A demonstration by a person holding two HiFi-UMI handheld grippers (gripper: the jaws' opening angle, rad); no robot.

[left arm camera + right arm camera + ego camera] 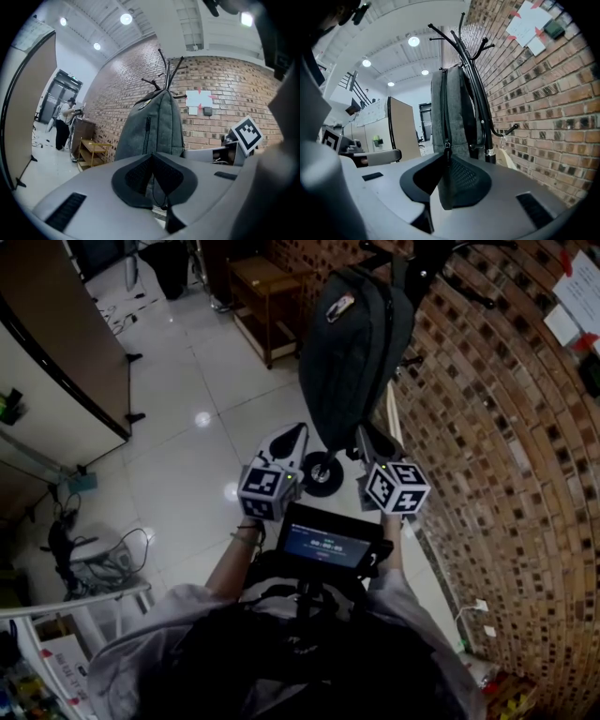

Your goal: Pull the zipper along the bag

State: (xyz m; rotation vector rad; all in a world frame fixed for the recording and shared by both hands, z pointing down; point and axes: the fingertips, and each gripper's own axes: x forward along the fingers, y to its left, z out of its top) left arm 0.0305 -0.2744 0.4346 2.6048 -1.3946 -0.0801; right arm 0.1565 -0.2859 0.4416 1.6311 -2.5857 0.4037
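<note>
Brick wall (506,446) backs a black coat rack (477,89), from which the grey backpack (352,343) hangs above glossy floor tiles (187,465). Right tool (447,164) is clamped narrowly on the zipper pull (446,149) low on the backpack's side; left tool (152,159) pinches grey fabric at the backpack's lower edge.

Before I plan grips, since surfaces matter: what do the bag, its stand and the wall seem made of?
Bag: grey woven fabric, matte, with a heathered weave; likely synthetic. Stand: probably black-painted metal tube, judging by its thin curved hooks and sheen. Wall: rough brick with pale mortar joints, possibly only facing.
</note>
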